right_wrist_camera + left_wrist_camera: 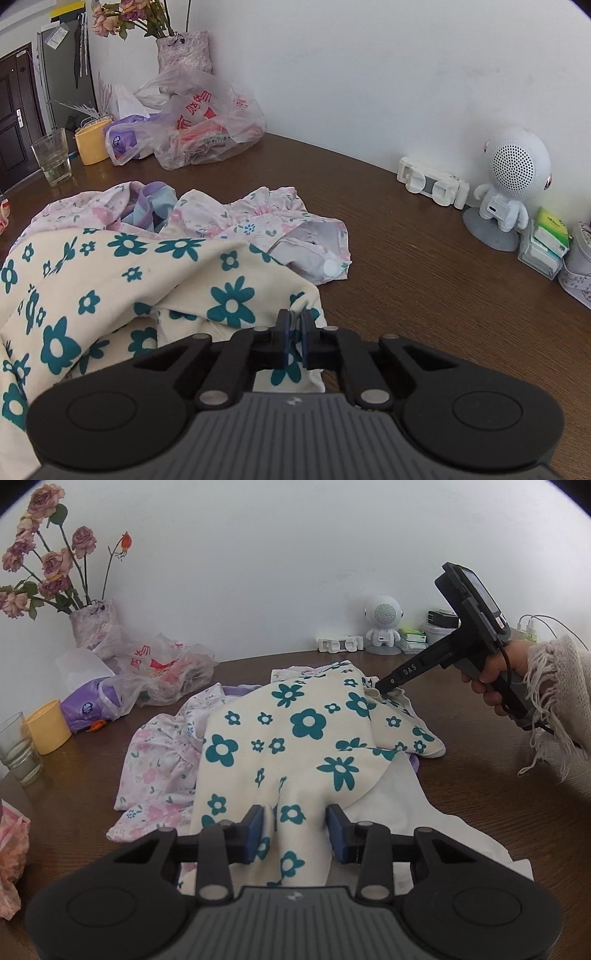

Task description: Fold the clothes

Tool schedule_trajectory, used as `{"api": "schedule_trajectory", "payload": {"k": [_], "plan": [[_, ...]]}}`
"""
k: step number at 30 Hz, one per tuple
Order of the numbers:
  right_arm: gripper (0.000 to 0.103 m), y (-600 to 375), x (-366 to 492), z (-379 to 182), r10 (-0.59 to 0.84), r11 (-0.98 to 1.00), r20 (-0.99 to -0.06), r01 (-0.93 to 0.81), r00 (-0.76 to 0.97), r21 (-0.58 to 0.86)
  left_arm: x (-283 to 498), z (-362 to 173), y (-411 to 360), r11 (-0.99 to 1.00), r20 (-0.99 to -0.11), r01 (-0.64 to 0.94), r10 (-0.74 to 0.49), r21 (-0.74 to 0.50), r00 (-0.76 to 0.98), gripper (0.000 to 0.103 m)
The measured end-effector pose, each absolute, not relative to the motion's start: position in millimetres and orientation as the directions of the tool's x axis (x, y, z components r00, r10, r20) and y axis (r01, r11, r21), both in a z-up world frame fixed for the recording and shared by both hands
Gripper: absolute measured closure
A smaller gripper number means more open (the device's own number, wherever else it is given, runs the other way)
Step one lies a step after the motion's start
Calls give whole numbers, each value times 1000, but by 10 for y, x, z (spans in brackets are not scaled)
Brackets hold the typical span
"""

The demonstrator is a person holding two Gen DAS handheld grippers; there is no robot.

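Observation:
A cream garment with teal flowers point(295, 738) lies on top of a pile on the brown table point(74, 805). My left gripper point(295, 830) is open, and a raised fold of this garment runs between its blue pads point(255, 834). My right gripper point(295, 325) is shut on the garment's point(147, 280) far edge. In the left wrist view the right gripper point(384, 686) is held by a hand in a fringed white sleeve and pinches the hem at the far right. A pink floral garment point(159, 768) and a white one point(406, 805) lie underneath.
Along the wall stand a vase of dried roses point(96, 624), a plastic bag point(166, 668), a yellow cup point(48, 727), a glass point(18, 749), a white robot-shaped speaker point(513, 184), a white clip holder point(432, 184) and tissue packs point(546, 236). Bare table point(424, 280) lies right of the pile.

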State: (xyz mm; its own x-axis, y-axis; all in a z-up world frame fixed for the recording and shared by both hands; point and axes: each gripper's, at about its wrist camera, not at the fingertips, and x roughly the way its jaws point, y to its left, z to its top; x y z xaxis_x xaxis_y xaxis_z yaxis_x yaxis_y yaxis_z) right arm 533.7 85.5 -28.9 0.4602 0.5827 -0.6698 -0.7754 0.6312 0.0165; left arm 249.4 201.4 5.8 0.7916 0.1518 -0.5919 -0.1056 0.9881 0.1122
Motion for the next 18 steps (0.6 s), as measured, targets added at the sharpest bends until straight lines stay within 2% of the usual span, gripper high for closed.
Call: {"api": "schedule_trajectory", "payload": {"k": [2, 3, 4, 5, 9, 11, 12, 13, 14, 15, 17, 18], "plan": [[88, 779, 5320, -260, 590, 647, -655, -762, 472, 35, 2452, 78, 2001, 986, -588, -117, 166, 120, 791, 59], [67, 730, 5324, -245, 591, 654, -649, -755, 479, 38, 2432, 85, 1995, 984, -588, -125, 177, 128, 789, 54], [40, 689, 5333, -238, 586, 662, -645, -748, 491, 31, 2415, 91, 1989, 982, -587, -132, 186, 134, 788, 42], [35, 654, 5346, -238, 578, 669, -642, -743, 504, 18, 2405, 90, 1986, 981, -586, -135, 192, 140, 787, 32], [34, 638, 5478, -345, 540, 671, -677, -741, 500, -11, 2436, 61, 2010, 982, -606, -132, 185, 132, 774, 28], [35, 623, 5520, -375, 560, 663, -672, -749, 485, 12, 2473, 40, 2043, 985, -619, -133, 174, 112, 766, 29], [42, 578, 5475, -310, 577, 659, -652, -752, 491, 17, 2485, 33, 2058, 986, -625, -131, 165, 101, 763, 32], [62, 534, 5430, -244, 593, 656, -633, -754, 498, 22, 2485, 38, 2066, 990, -629, -115, 141, 83, 765, 48], [85, 489, 5386, -179, 609, 653, -613, -757, 504, 27, 2482, 46, 2072, 993, -631, -100, 118, 64, 766, 69], [99, 445, 5341, -114, 625, 649, -592, -760, 509, 31, 2468, 70, 2069, 994, -627, -94, 104, 50, 772, 74], [99, 355, 5251, 16, 654, 642, -550, -766, 520, 40, 2417, 153, 2056, 992, -601, -107, 122, 62, 790, 90], [99, 311, 5207, 81, 668, 638, -528, -769, 524, 44, 2390, 199, 2051, 991, -588, -113, 130, 67, 798, 90]]}}
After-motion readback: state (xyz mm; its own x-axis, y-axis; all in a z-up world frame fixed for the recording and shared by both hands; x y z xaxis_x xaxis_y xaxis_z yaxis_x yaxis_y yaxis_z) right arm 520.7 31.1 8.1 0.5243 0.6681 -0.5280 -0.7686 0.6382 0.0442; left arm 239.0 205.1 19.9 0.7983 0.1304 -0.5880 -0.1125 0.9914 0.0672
